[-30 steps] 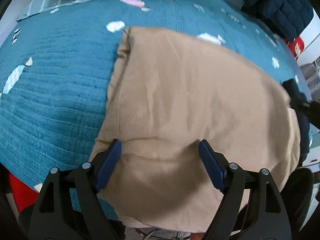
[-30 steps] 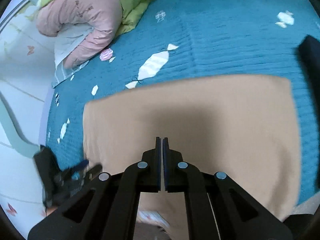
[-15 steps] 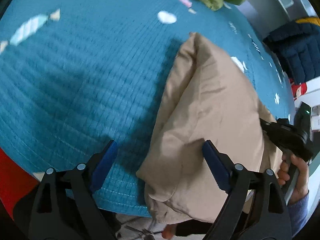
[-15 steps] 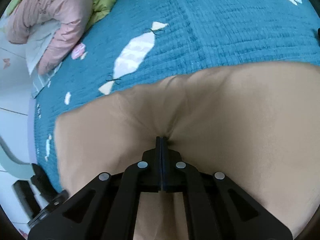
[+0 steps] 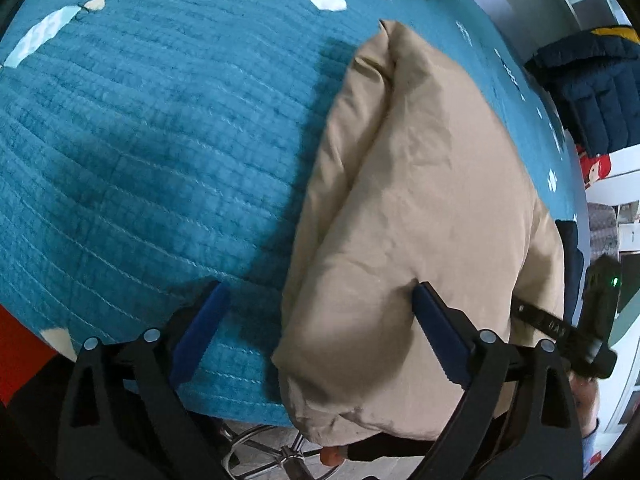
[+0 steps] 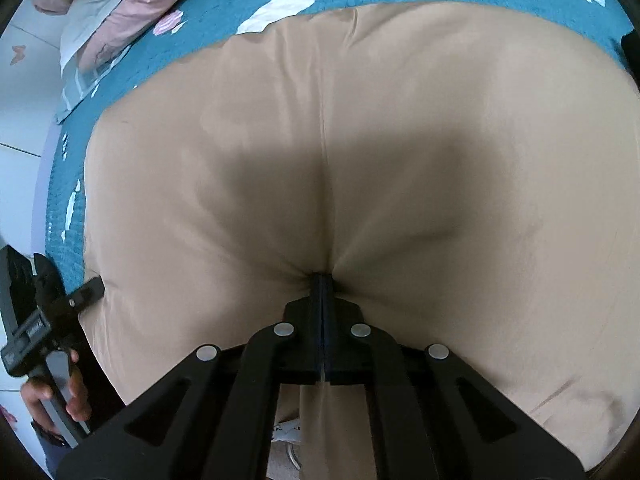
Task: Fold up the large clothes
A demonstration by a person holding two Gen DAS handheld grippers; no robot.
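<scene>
A large tan garment [image 5: 424,200] lies on the teal quilted bed [image 5: 140,128], bunched and lifted at its near end. My left gripper [image 5: 320,296] is open; its right finger [image 5: 436,328] touches the near fold and its left finger is over bare quilt. My right gripper [image 6: 323,280] is shut on a pinch of the tan garment [image 6: 360,140], with creases running into the jaws. The right gripper also shows at the right edge of the left wrist view [image 5: 560,328]. The left gripper shows at the left edge of the right wrist view [image 6: 86,290].
Pink and green bedding [image 6: 120,12] is piled at the far end of the bed. A dark blue puffer jacket [image 5: 592,88] hangs beyond the bed's right side. A chair base [image 5: 280,448] stands on the floor below the bed's near edge.
The right gripper has pinched the garment and pulled it up, so the flat cloth is now bunched and folded over. The left gripper has shifted left, off the cloth's middle to its near-left edge.
</scene>
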